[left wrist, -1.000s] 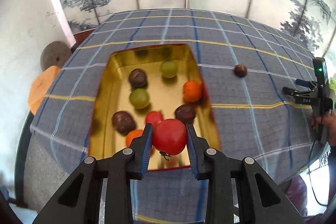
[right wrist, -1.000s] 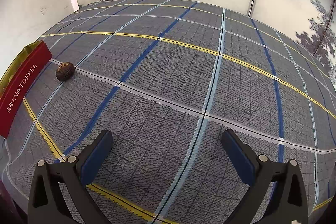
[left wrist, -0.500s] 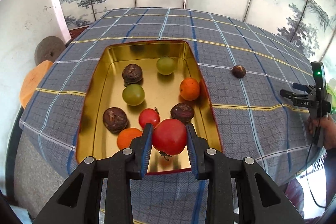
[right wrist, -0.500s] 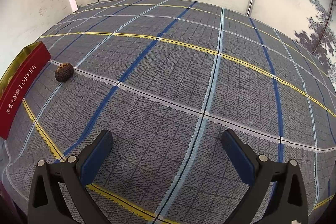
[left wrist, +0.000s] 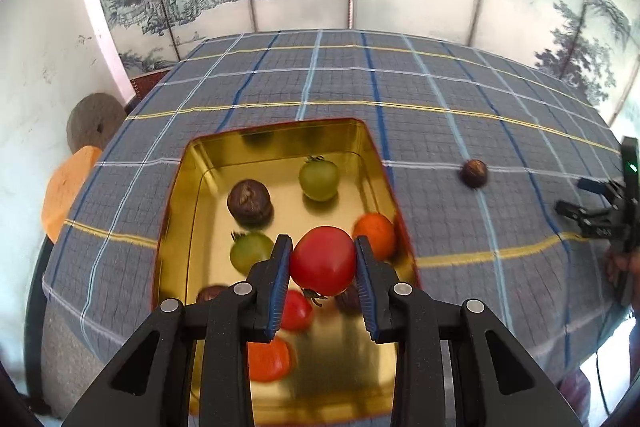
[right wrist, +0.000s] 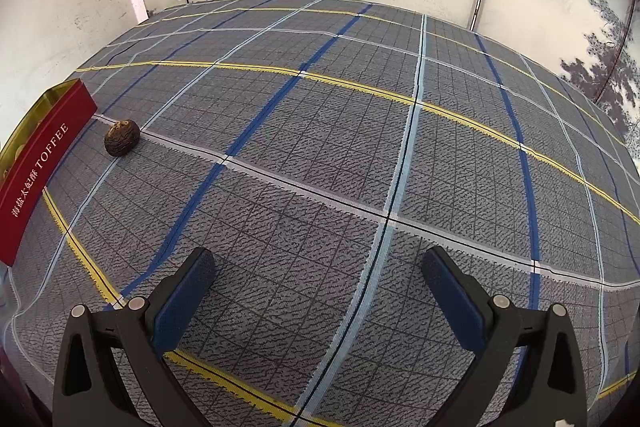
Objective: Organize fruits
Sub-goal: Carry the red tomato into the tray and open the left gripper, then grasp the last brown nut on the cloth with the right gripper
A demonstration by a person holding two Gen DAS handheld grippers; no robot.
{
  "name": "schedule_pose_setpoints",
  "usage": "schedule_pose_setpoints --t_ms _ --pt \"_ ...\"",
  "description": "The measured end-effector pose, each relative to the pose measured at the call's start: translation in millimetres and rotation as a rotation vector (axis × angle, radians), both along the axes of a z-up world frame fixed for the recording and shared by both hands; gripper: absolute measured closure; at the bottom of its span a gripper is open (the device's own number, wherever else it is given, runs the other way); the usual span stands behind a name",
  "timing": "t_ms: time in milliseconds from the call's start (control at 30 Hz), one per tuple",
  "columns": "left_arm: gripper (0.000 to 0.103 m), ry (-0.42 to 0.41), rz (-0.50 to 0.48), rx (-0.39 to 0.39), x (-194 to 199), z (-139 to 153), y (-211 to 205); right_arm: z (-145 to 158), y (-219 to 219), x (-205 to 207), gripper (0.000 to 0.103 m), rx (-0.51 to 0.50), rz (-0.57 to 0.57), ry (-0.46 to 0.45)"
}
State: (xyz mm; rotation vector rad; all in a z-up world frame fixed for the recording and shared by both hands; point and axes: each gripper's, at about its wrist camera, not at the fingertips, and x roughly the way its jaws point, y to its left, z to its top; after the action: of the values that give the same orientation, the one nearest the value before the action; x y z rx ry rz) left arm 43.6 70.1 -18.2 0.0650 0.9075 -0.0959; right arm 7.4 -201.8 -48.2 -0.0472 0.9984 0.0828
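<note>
Red tomato (left wrist: 322, 260) pinched between left claw (left wrist: 322, 281) pads above tin (left wrist: 280, 143).

A table covered by a grey-blue plaid cloth (right wrist: 320, 155) carries a gold-lined red rectangular tin (left wrist: 280, 143) and, near it, one wrinkled dark-brown round fruit (right wrist: 122, 138).

1. We see a large red tomato (left wrist: 322, 261), stem end down, clamped above the gold tin (left wrist: 280, 143).
2. Inside the tin lie two green tomatoes (left wrist: 319, 179), a brown fruit (left wrist: 249, 202), orange ones (left wrist: 376, 233) and a small red tomato (left wrist: 295, 310).
3. One wrinkled brown fruit (right wrist: 122, 137) sits alone on the desk (right wrist: 360, 147), near the tin's red side.
</note>
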Motion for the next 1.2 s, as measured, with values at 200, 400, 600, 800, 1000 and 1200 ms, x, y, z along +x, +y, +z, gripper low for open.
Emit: schedule_pose_setpoints --t_ms 200,400,600,800,1000,1200 --pt "0.07 0.016 0.029 0.014 26.8 -11.2 3.4 0.0 0.0 0.0 0.0 0.0 0.0 0.0" --pt "0.07 0.021 0.046 0.035 41.4 -22.6 3.3 0.0 0.4 0.1 0.0 -0.002 0.0 0.0" --pt "0.052 0.031 0.068 -0.01 47.7 -25.4 10.1 2.5 3.6 -0.6 0.0 0.016 0.022 -0.017" --pt "0.035 -0.106 0.07 -0.032 21.0 2.9 14.2 34.9 50.6 7.0 0.0 0.13 0.195 -0.117" --pt "0.031 -0.165 0.091 -0.057 -24.3 18.4 20.6 36.6 116.2 37.7 0.013 0.14 0.394 -0.096" --pt "0.03 -0.185 0.117 -0.011 -60.7 19.5 27.4 19.2 133.8 62.2 0.036 0.095 0.413 -0.047"
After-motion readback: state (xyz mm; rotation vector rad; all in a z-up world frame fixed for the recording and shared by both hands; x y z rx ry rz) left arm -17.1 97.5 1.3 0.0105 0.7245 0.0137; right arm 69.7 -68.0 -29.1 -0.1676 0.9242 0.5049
